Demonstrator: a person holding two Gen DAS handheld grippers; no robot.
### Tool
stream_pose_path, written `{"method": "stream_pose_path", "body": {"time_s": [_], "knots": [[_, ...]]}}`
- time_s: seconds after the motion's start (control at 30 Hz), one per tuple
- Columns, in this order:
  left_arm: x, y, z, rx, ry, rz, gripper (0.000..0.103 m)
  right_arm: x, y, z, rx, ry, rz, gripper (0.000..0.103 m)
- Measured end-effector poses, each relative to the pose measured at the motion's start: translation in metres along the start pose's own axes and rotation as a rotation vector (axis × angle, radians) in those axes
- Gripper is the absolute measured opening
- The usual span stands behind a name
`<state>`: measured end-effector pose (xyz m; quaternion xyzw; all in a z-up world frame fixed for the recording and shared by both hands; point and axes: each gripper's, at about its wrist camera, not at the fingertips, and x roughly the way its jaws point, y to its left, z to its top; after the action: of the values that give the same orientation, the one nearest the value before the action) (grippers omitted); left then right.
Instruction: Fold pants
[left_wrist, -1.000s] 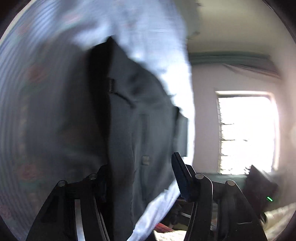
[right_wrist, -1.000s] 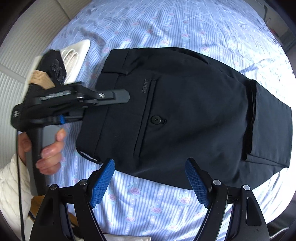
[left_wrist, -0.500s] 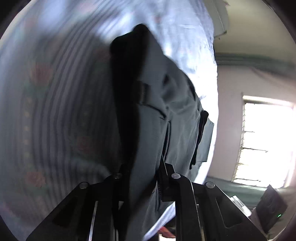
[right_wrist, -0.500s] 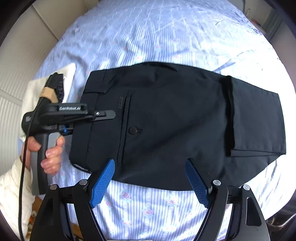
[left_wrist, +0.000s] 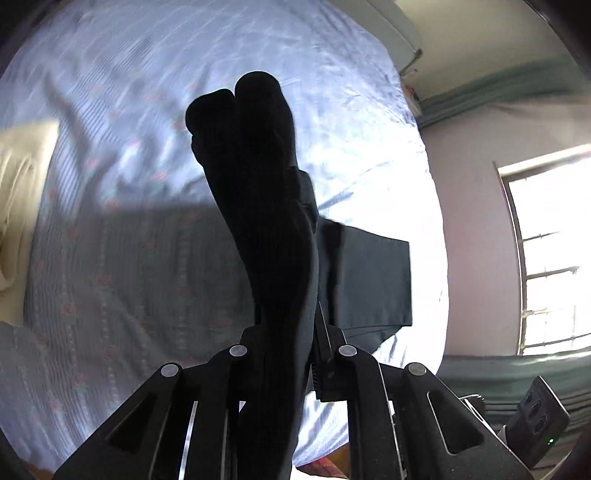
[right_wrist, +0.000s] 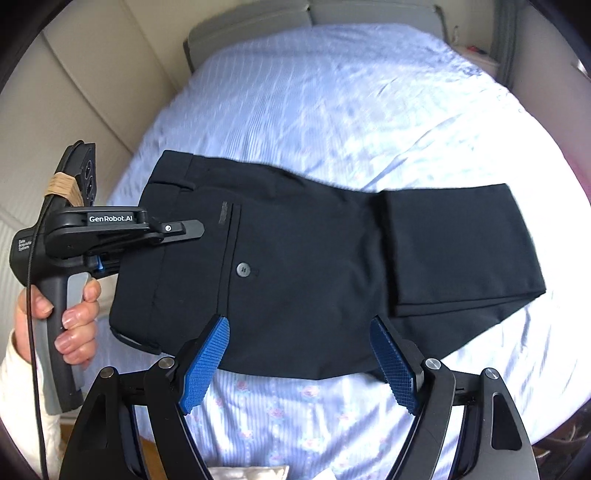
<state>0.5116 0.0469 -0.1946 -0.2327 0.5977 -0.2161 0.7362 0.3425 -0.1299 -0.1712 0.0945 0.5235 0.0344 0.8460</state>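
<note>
Pants (right_wrist: 295, 273): laid on the bed (right_wrist: 332, 92), legs already doubled.
Left tongs (right_wrist: 184, 229): newly clamped on the waistband, now raised off the bed.
Right tongs (right_wrist: 297, 363): held wide, empty, nearer than the pants.
Meaning: next fold judged begun.

The black plastic left hand-held gripper (right_wrist: 192, 229) bears "GenRobot.AI" in white on its body and, smaller, "Data Acquisition System" on its rear.

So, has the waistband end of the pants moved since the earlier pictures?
Yes. In the left wrist view the left gripper has lifted the waistband off the bed sheet, where it lay before.
</note>
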Motion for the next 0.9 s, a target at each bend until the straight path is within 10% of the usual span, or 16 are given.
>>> {"method": "stream_pose_path", "body": {"time_s": [0.4, 0.9], "knots": [[0.05, -0.157, -0.028, 0.072, -0.061, 0.301, 0.016, -0.09, -0.165, 0.008, 0.069, -0.15, 0.073, 0.079], [0.246, -0.272, -0.039, -0.012, 0.066, 0.498, 0.016, -0.088, -0.359, 0.04, 0.156, -0.129, 0.022, 0.08]]}}
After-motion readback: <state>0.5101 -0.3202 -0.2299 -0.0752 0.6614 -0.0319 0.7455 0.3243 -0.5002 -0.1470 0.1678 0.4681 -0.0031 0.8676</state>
